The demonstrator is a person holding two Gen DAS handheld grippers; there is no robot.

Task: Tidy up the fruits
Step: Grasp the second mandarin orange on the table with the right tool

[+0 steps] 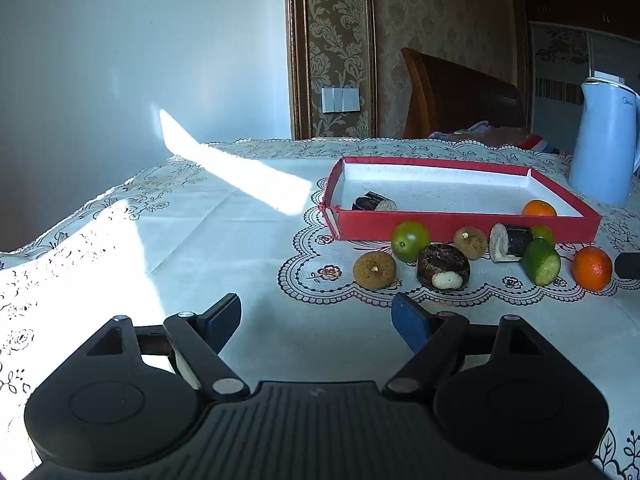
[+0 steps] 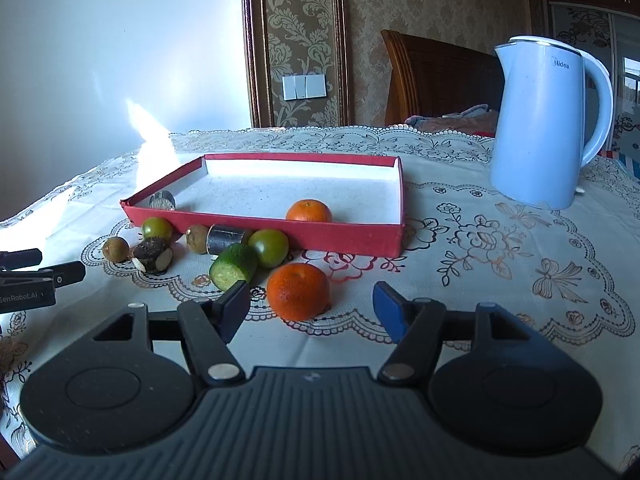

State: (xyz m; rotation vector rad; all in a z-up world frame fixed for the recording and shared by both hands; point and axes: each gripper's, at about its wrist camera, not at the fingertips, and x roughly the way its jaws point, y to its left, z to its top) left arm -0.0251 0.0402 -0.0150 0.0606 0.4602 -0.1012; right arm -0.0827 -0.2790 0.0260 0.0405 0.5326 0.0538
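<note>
one orange (image 2: pixel 309 211) lies in the red tray (image 2: pixel 280 236); another orange (image 2: pixel 298 291) sits before it.

You have a pale blue kettle (image 2: pixel 548 128) standing on the lace tablecloth (image 2: pixel 500 248), a wooden headboard (image 2: pixel 436 80) behind, and white wall switches (image 2: pixel 305 86) on patterned wallpaper (image 2: pixel 432 4)

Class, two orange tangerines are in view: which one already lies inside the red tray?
The tangerine by the red tray's front wall; the other tangerine sits outside on the tablecloth.
</note>
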